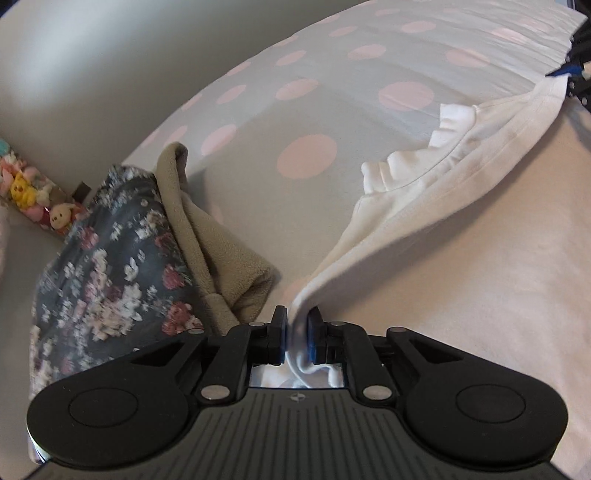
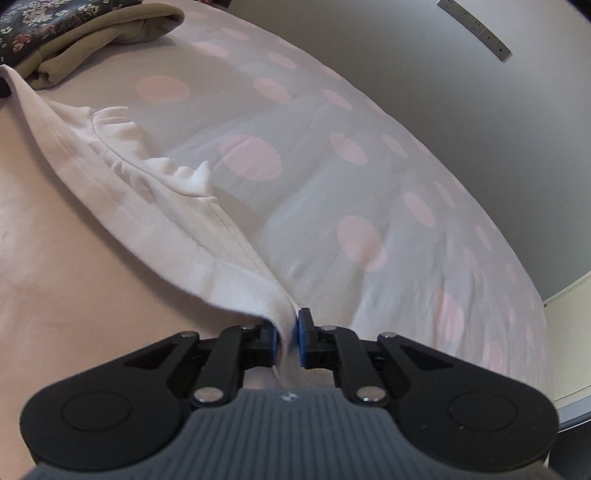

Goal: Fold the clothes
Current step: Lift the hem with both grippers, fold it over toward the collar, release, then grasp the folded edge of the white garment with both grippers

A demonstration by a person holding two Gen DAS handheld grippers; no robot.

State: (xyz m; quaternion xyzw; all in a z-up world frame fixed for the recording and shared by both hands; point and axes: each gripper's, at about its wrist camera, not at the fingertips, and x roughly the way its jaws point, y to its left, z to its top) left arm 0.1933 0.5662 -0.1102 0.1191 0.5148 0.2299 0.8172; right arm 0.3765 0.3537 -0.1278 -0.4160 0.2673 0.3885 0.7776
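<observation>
1. We see the left gripper [image 1: 297,332] clamped on one end of the pale garment [image 1: 424,192], and the right gripper [image 2: 287,338] pinching the other end, the frilled edge stretched between them above the dotted sheet [image 1: 306,110].
2. Only our left view shows the plush toys [image 1: 26,192] by the wall beyond the garment; only our right view shows a grey perforated strip [image 2: 476,27] on the wall.
3. Beside the garment on the sheet lie a floral cloth [image 1: 107,258] and a tan fleece [image 1: 218,251], touching each other.
</observation>
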